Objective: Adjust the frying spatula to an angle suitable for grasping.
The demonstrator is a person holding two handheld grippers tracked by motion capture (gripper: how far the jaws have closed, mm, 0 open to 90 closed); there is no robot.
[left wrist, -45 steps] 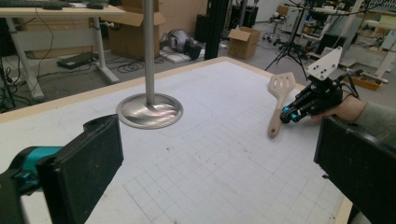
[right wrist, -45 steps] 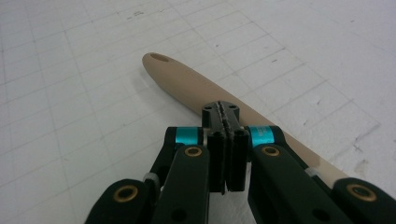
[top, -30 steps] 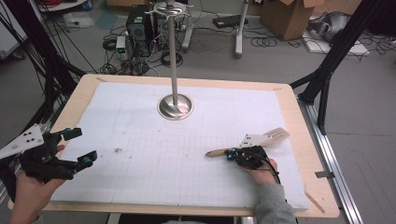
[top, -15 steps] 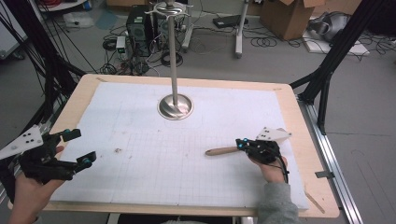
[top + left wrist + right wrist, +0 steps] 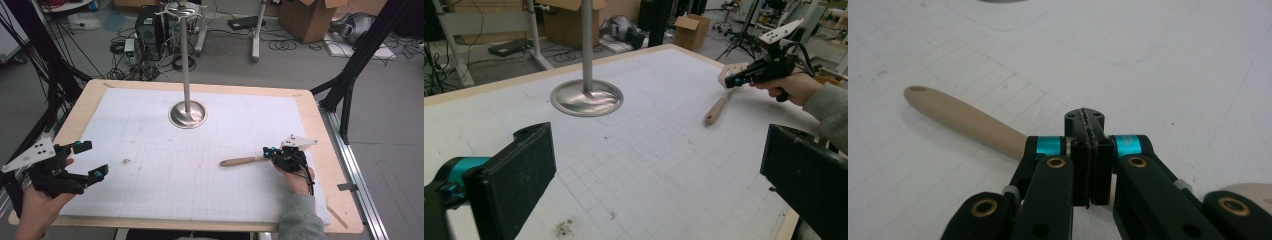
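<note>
One pale, smooth wooden spatula [image 5: 243,161] with a rounded handle, flat on the white gridded mat [image 5: 165,180] at the near right, handle end toward the left, blade under the gripper. Right black gripper [image 5: 269,152] low over it, jaws pressed together, resting across the neck; whether wood sits between them, cannot tell. Left black gripper [image 5: 90,159] at the near left edge, jaws spread wide, holding nothing. One polished metal stand [image 5: 188,114], round dished base and thin upright pole, at far centre, well apart from both. Small brown crumbs [image 5: 125,161] near the left gripper.
</note>
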